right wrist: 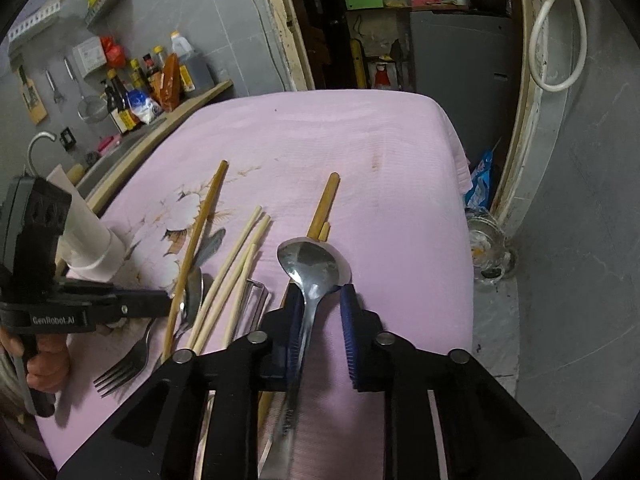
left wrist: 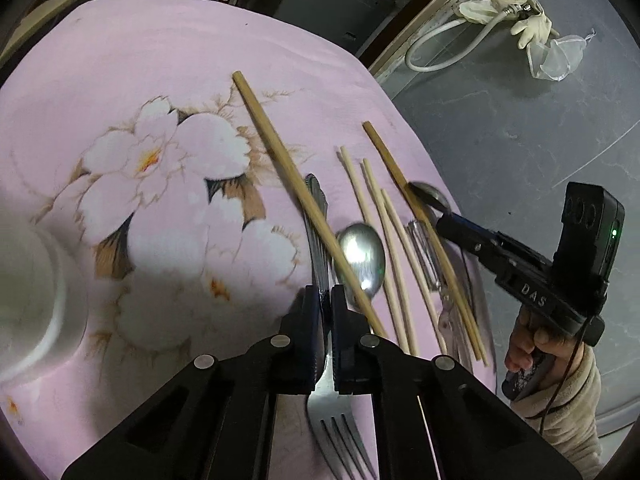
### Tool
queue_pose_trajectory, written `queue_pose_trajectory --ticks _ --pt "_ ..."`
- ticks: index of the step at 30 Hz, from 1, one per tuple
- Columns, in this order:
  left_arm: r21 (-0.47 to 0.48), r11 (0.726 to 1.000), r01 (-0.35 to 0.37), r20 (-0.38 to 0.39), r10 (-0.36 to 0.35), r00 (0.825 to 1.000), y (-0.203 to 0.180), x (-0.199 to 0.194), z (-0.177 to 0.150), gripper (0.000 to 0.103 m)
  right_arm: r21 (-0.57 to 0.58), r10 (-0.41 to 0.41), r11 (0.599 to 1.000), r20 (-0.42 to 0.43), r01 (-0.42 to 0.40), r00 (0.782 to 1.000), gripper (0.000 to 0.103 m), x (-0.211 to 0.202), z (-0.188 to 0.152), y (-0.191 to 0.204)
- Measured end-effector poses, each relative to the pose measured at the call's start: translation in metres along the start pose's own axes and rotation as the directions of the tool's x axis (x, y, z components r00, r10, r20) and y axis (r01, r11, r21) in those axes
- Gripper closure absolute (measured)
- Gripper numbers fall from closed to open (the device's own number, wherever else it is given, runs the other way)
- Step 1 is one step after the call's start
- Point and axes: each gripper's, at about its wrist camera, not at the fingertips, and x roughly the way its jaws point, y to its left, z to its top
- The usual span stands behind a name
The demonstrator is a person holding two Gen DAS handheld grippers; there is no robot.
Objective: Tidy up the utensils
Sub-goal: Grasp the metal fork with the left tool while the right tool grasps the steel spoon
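Note:
My left gripper is shut on the handle of a steel fork, whose tines point back toward the camera. My right gripper straddles the neck of a steel spoon. The handle lies against the left pad and a gap shows before the right pad, so it is open. That spoon's bowl rests on a brown chopstick. A second spoon, a thick bamboo chopstick and several thin pale chopsticks lie between the grippers on the pink floral cloth.
A white cylindrical holder stands at the cloth's left side. A small metal utensil lies among the chopsticks. The table's edge drops off at the right, with a glass dish on the floor. Bottles line a counter behind.

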Motion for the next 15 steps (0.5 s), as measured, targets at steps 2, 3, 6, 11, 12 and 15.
queue_pose_trajectory --ticks 2,3,6,11,12,15 --pt "0.019 1.000 -0.019 0.001 0.019 1.000 -0.004 -0.007 -0.008 0.100 -0.005 0.005 1.000 0.005 -0.005 1.000 0.095 -0.003 -0.002 0.002" --pt "0.032 0.999 -0.025 0.001 0.025 1.000 -0.005 -0.009 -0.011 0.100 -0.010 0.007 1.000 0.007 -0.007 1.000 0.095 -0.004 -0.003 0.003" --pt "0.064 0.997 -0.030 -0.018 0.031 0.999 -0.005 -0.013 -0.019 0.099 -0.019 0.008 1.000 0.007 -0.008 1.000 0.096 -0.008 -0.007 0.004" --pt "0.128 0.991 -0.033 -0.057 0.041 0.998 -0.008 -0.010 -0.017 0.097 -0.015 0.023 1.000 -0.014 -0.023 1.000 0.095 -0.004 -0.006 0.004" --pt "0.137 0.990 -0.031 -0.065 0.041 0.997 -0.009 -0.008 -0.014 0.097 -0.015 0.025 1.000 -0.030 -0.026 0.999 0.095 -0.001 -0.006 0.004" --pt "0.125 0.992 -0.010 -0.089 0.021 0.996 -0.007 -0.004 -0.008 0.097 -0.025 0.012 1.000 -0.055 -0.013 0.998 0.095 0.007 -0.004 0.006"
